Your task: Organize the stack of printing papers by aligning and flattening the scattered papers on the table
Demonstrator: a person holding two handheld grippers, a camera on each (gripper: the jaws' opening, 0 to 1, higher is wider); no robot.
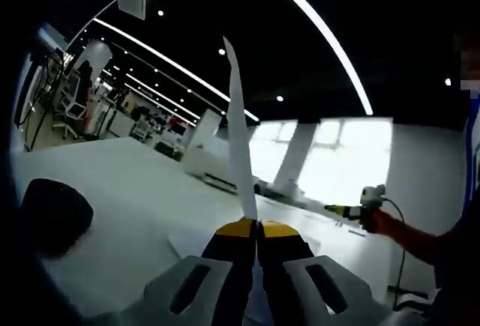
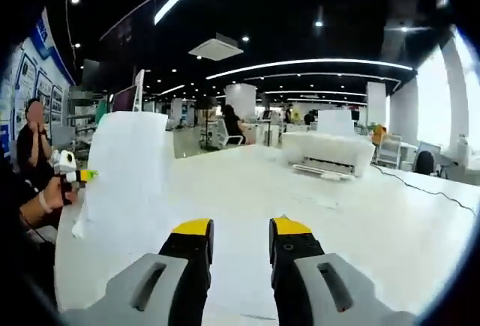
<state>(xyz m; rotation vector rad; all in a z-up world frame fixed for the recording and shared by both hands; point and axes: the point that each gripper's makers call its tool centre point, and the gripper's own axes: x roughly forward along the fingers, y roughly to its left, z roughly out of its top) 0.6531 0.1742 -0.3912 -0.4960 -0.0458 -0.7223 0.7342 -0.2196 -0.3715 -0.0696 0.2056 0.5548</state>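
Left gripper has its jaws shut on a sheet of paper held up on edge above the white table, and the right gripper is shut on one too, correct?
Not quite. The right gripper is open and holds nothing, as the right gripper view shows. The left gripper is indeed shut on the upright paper above the white table.

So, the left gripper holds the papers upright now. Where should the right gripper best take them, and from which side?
Probably the free vertical edge. The papers stand upright, pinched at one edge by the left gripper, so the flat white face is toward the right gripper, whose jaws stand apart. In the left gripper view the papers look thin, so come edge-on with one jaw on each face.
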